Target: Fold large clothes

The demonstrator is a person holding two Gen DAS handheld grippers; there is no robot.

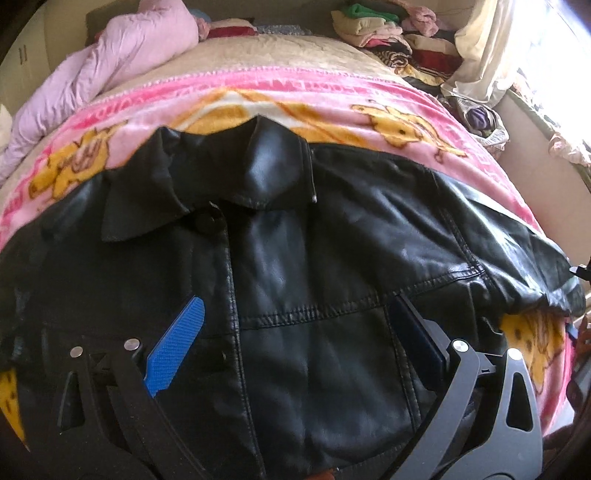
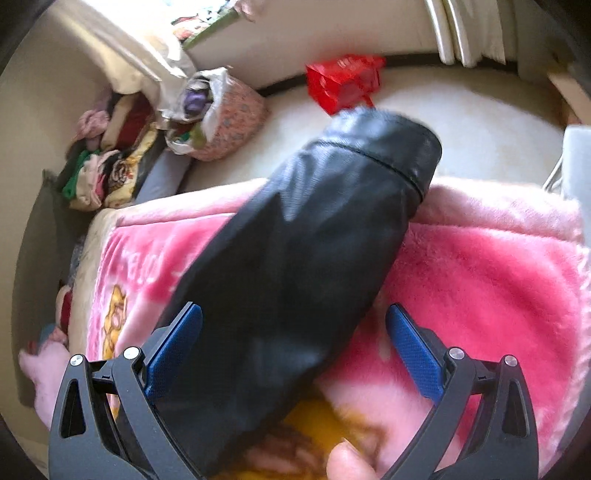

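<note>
Pink fleece blanket (image 1: pixel 332 96) with yellow cartoon figures covered the bed, with a lilac quilt (image 1: pixel 110 55) bunched at the far side and stacks of folded clothes (image 1: pixel 388 33) near the window. On the blanket a black leather jacket (image 1: pixel 295 258) lay front up, collar away from the camera, its buttoned placket running straight ahead of the left gripper (image 1: pixel 295 339). That gripper hung over the chest panel with its jaws spread wide and nothing between them.

From the right wrist view, the jacket's sleeve (image 2: pixel 314 240) stretched diagonally away from the right gripper (image 2: pixel 295 350), its long axis pointing up and to the right, the cuff (image 2: pixel 388 144) reaching past the blanket's edge. The sleeve's near part passed between the widely parted jaws, against the left blue pad (image 2: pixel 173 350) and well clear of the right one; no grip was evident. The right gripper was plainly the nearer to the sleeve, so folding it across the body would likely fall to that hand.
</note>
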